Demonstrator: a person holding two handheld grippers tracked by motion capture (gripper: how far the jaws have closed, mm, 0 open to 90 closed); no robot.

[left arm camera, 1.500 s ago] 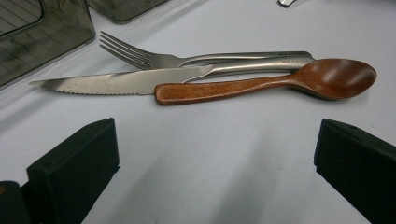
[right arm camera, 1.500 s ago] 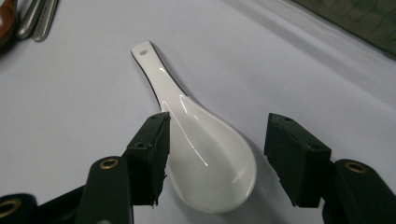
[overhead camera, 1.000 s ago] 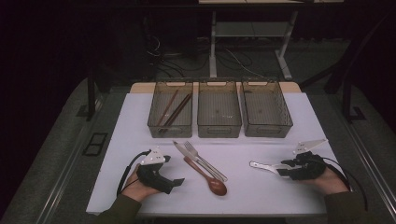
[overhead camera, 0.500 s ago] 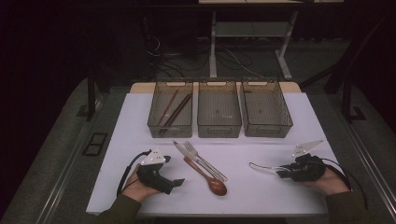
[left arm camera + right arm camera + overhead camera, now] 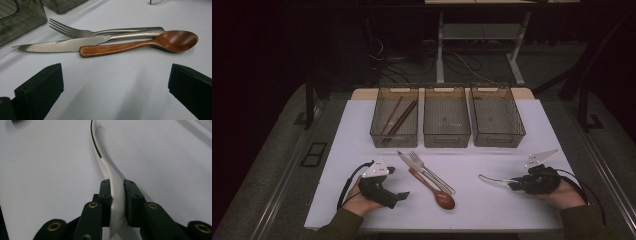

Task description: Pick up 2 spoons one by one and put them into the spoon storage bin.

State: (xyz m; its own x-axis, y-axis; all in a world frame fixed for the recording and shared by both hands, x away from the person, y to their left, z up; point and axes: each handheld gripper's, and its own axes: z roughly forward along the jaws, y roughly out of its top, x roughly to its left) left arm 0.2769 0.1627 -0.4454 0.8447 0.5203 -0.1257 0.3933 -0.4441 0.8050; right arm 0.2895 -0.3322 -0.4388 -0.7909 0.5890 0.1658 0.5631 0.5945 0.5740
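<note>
The right hand-held gripper (image 5: pixel 117 195), its jaws just closing, pinches a white spoon (image 5: pixel 113 187) by the handle low over the table (image 5: pixel 492 210), and so thin a grip could let it swivel or slip. The left hand-held gripper (image 5: pixel 112 85) gapes wide before knife (image 5: pixel 57 45), fork (image 5: pixel 100 32) and wooden spoon (image 5: pixel 140 44); the high view adds three bins (image 5: pixel 447 141) beyond.
</note>
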